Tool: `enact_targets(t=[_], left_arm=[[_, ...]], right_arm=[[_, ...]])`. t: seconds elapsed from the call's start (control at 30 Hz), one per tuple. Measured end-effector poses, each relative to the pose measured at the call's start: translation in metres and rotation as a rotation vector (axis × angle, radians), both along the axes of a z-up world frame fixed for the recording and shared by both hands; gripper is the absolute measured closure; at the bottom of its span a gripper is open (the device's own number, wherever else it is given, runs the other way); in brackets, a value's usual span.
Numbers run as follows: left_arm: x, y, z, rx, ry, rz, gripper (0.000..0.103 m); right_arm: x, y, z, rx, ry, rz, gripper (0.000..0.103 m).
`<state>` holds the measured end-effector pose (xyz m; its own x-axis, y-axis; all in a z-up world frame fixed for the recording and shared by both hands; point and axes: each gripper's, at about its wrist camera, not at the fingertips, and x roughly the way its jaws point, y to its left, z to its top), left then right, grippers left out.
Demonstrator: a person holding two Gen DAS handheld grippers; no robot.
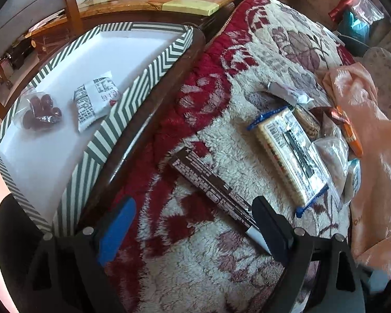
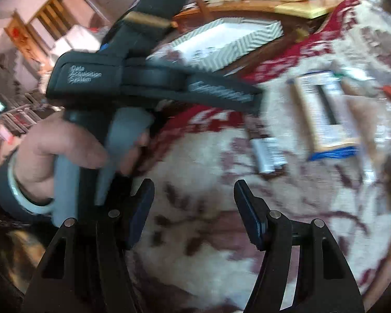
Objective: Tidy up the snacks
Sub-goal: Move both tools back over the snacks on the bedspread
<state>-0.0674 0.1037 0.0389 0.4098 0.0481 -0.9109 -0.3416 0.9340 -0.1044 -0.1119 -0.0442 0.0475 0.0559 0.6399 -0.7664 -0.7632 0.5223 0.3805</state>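
My left gripper [image 1: 193, 224] is open and empty above a red and cream fleece blanket [image 1: 195, 260]. A long dark snack bar wrapper [image 1: 211, 190] lies on the blanket, its near end beside the right finger. A cracker pack with blue ends [image 1: 289, 154] lies further right among several small packets [image 1: 333, 143]. A white tray with a green striped rim [image 1: 133, 99] at the left holds a bag of red dates [image 1: 40, 109] and a white packet [image 1: 96, 99]. My right gripper [image 2: 194, 203] is open and empty over the blanket, behind the left gripper body [image 2: 153, 83]. The right wrist view is blurred.
A peach plastic bag [image 1: 372, 156] lies at the right edge of the blanket. A dark wooden edge [image 1: 143, 125] runs between tray and blanket. A wooden table [image 1: 156, 0] with clutter stands behind. In the right wrist view the tray [image 2: 226, 41] and cracker pack [image 2: 325, 112] show ahead.
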Motion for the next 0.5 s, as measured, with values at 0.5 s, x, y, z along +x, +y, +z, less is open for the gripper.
enact_targets(t=[0.5], left_arm=[[-0.002,0.007,-0.008,-0.004,0.017,0.016,0.011]], right_arm=[[0.006,0.02,-0.01,0.009,0.06,0.02,0.038]])
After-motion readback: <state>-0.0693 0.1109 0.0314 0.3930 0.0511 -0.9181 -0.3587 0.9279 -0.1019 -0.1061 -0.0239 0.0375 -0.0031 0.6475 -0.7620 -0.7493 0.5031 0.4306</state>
